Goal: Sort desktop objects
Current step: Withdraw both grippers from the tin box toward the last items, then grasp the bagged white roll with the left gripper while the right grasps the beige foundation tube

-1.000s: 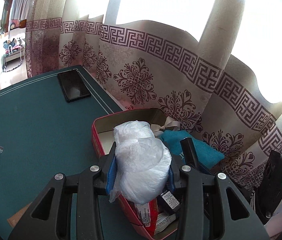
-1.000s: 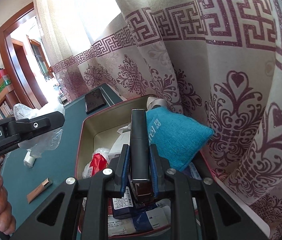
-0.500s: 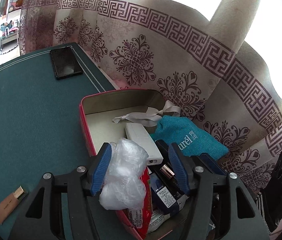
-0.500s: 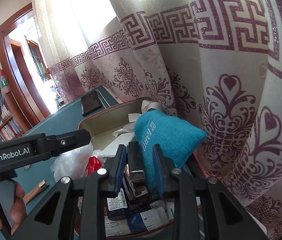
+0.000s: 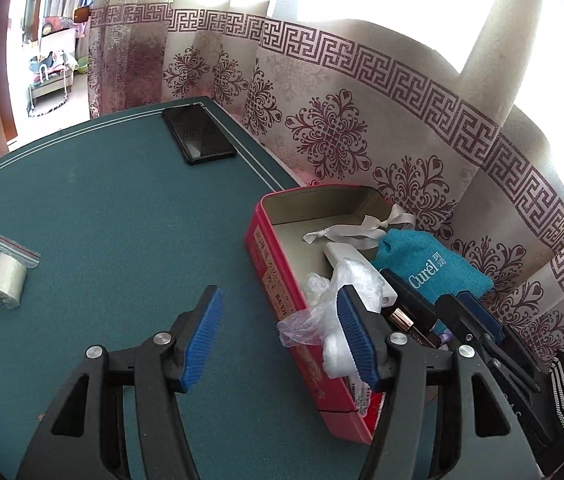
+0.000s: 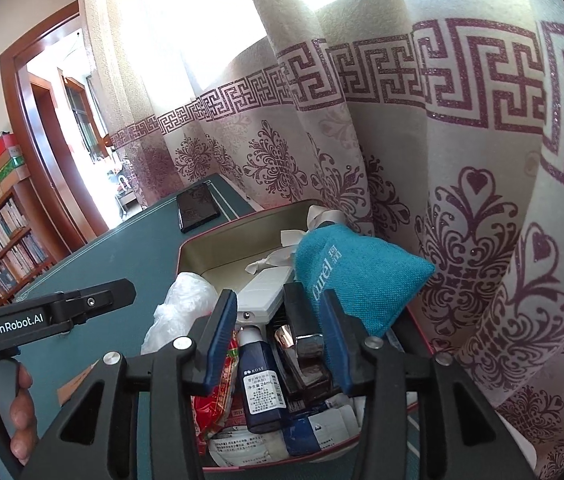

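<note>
Most of the sorting looks done. The red tin box (image 5: 282, 300) at the bench's curtain-side edge already holds a crumpled clear plastic bag (image 5: 346, 284), a white rectangular device (image 5: 362, 268), a teal Curél pouch (image 5: 434, 268), a white ribbon (image 5: 354, 232), a dark blue KOSE bottle (image 6: 260, 380), a black lipstick tube (image 6: 302, 332) and some packets.

The left gripper (image 5: 278, 340) is spread wide and holds nothing; one pad is over the green bench (image 5: 102, 220), the other at the box's near wall beside the plastic bag. The right gripper (image 6: 278, 340) hangs over the box's near end, jaws apart, with the lipstick tube between them but apparently not pinched.

Left out on the bench are a small zip bag with a white roll (image 5: 8, 276) near its left side, and a black phone (image 5: 198, 134) at the far edge. A brown slip (image 6: 76, 384) also lies beside the box. Judging by this, those few pieces remain.
</note>
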Demonstrator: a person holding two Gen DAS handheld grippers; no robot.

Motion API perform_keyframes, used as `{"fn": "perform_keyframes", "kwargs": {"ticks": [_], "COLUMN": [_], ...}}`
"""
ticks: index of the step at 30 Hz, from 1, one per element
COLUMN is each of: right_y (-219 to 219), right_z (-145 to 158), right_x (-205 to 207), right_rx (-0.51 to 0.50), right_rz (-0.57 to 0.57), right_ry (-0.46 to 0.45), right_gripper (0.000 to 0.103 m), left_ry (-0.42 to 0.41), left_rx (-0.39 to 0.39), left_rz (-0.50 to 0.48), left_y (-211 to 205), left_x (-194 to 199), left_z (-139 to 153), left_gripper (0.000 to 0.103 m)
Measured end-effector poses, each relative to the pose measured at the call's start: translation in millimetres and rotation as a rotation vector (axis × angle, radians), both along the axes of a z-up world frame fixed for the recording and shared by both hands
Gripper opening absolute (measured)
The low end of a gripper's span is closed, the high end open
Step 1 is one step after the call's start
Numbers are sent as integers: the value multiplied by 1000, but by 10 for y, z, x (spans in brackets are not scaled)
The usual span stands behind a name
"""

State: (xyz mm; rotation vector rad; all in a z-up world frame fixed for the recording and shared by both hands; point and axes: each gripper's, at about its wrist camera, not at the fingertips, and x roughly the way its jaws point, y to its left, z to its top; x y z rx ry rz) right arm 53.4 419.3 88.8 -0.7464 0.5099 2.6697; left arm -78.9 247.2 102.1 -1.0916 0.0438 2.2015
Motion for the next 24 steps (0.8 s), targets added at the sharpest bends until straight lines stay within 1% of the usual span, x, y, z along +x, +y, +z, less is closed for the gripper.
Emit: {"fn": "perform_keyframes", "kwargs": {"ticks": [5, 11, 14, 16, 20, 24], "right_y": [-255, -625, -838, -1000, -1295, -1447], "right_z": [45, 76, 75, 65, 21, -86], "right_x": [-81, -154, -170, -182, -212, -298], "right_rx": [21, 45, 46, 54, 75, 53], "right_rz": [61, 153, 209, 259, 350, 409], "right_ry": [-2, -4, -11, -20, -37, -76], "right_gripper": [52, 57, 60, 61, 68, 69], "left_ry": [2, -23, -18, -18, -33, -59], "left_rx": [-27, -28, -52, -53, -52, -78], "left_rz": [78, 240, 327, 360, 407, 450], "left_y": [-431, -1046, -1287, -1422, -1669, -1828], "left_x": [-121, -353, -469, -555, -734, -926], "left_z": [-39, -153, -189, -198, -258, -392], "left_gripper": [63, 63, 63, 63, 63, 63]}}
